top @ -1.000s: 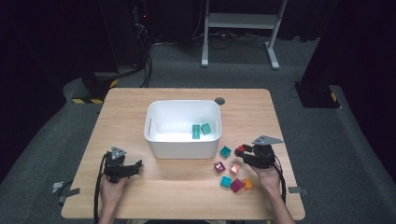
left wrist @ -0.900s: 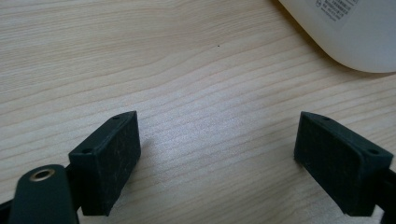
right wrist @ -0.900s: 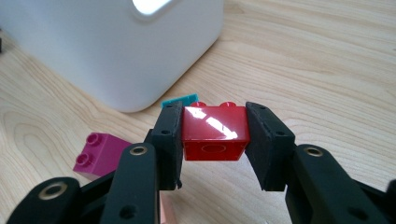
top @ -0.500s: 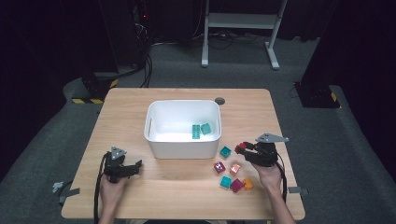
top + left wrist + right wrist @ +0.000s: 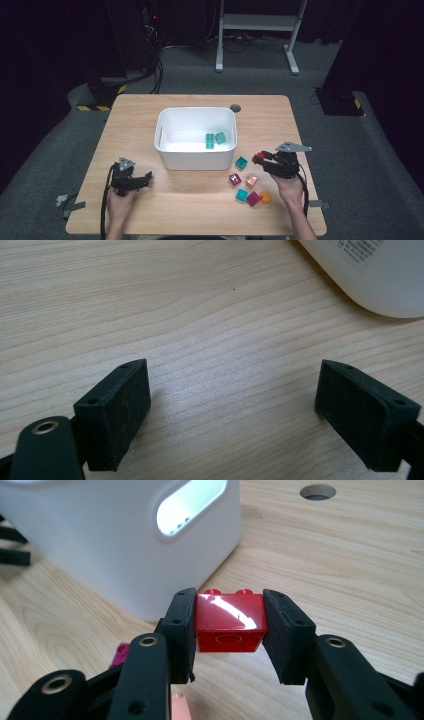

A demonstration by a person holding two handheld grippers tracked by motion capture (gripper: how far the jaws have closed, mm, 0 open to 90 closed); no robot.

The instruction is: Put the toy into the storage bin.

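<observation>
Since a second ago, your right gripper (image 5: 259,159) has drifted a little toward the right edge of the table with the red brick (image 5: 229,621) clamped between its pads, while your left gripper (image 5: 142,178) has stayed where it was. The red brick sits squarely in the jaws, studs up, lifted off the wood; its longer side runs across the gap from pad to pad, so the grip is on its short ends.

Your left gripper rests low over bare wood near the front-left of the table (image 5: 150,107), jaws spread wide with nothing between them.

What matters for the coming move is where the white bin (image 5: 165,125) lies from the brick. In the high view it stands up and to the left of your right gripper, with its near-right corner the closest part; in the right gripper view its wall with the handle slot rises ahead and to the left of the jaws. The brick looks to be below the rim, so you likely need to lift before carrying it across. Your right hand is much the nearer to the rim on that side.

Two teal bricks (image 5: 215,139) already lie inside the bin. Loose bricks (image 5: 247,182) remain on the table, just left of your right hand.
</observation>
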